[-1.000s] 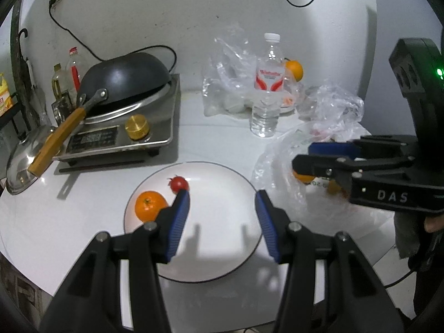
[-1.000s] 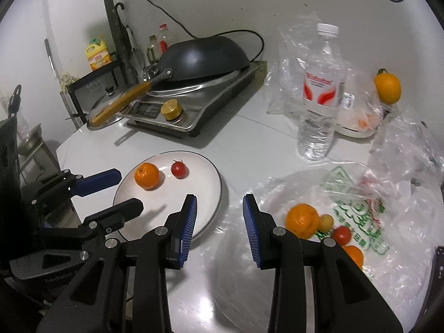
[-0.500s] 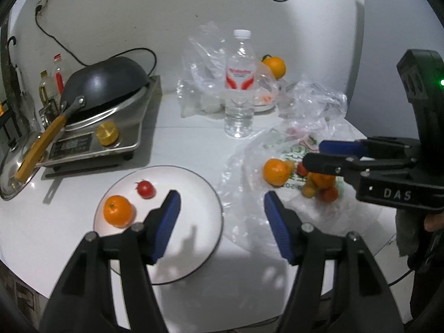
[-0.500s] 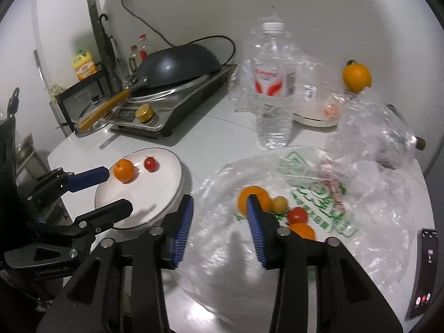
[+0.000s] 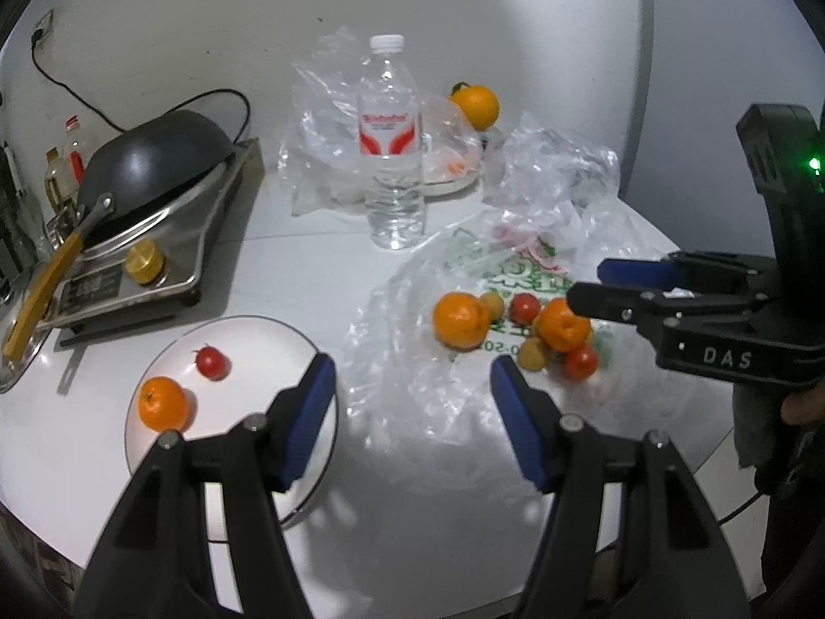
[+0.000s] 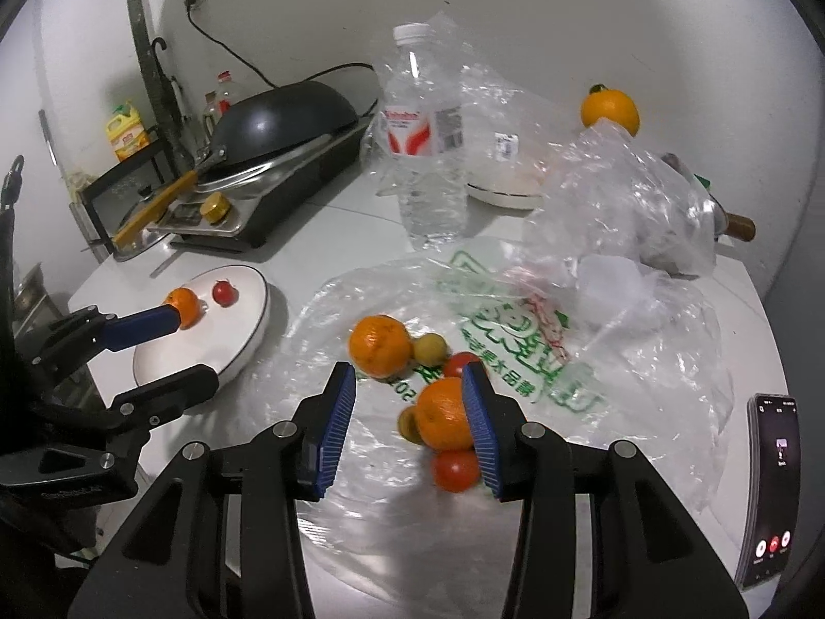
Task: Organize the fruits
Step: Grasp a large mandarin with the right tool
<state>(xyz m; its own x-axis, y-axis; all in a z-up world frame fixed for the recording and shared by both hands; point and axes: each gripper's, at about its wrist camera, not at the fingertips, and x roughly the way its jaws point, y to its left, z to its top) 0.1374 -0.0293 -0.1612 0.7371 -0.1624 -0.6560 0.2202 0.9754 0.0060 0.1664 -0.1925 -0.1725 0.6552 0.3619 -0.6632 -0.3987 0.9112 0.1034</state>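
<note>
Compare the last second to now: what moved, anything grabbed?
Both grippers swung from the plate toward the fruit pile on the plastic bag. The left gripper and right gripper opened wider; neither holds anything. The orange and cherry tomato on the plate stayed put, as did the water bottle.
</note>
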